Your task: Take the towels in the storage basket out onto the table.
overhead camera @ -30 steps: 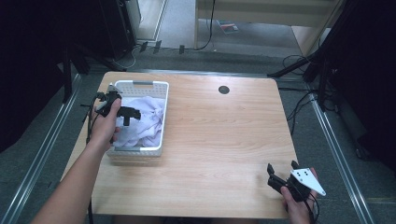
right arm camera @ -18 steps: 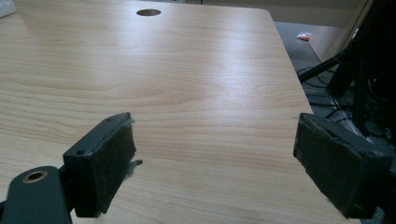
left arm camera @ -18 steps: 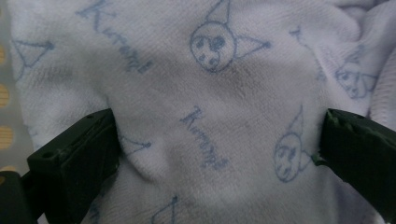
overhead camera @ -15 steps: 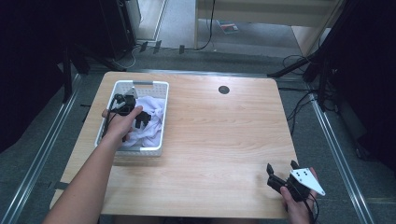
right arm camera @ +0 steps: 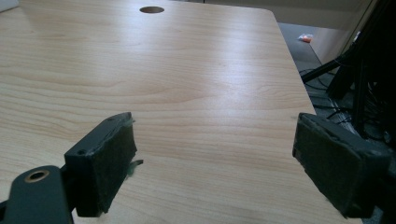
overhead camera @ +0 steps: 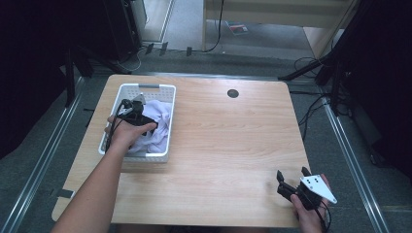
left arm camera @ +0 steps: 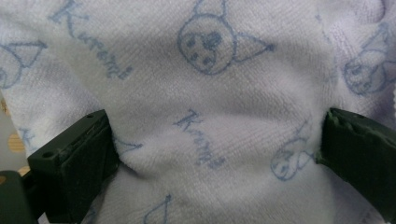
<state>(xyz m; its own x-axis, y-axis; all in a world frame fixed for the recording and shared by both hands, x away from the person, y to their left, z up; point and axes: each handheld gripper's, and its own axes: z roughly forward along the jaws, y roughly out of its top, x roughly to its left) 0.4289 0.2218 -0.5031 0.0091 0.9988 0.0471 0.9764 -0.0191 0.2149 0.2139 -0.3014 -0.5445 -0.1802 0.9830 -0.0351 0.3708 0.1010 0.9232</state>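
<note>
Towel (left arm camera: 205, 116), white with pale blue printed faces and lettering, bulges up between the spread fingers (left arm camera: 74, 163) of the left gripper (overhead camera: 137, 115), which press into it on either side inside the white basket (overhead camera: 165, 121). The right gripper (overhead camera: 291, 182) hovers over the bare wooden table (right arm camera: 187, 84) near its front corner, its fingers (right arm camera: 105, 154) released wide with nothing between them.

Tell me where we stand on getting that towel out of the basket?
Nothing looks finished: the printed towel lies inside the white basket. In hand: the left gripper is down in the basket, its jaws wide apart with towel bulging between them, not closed. Left: close on the cloth and lift it out. The right gripper sits open at the table's near right corner.
</note>
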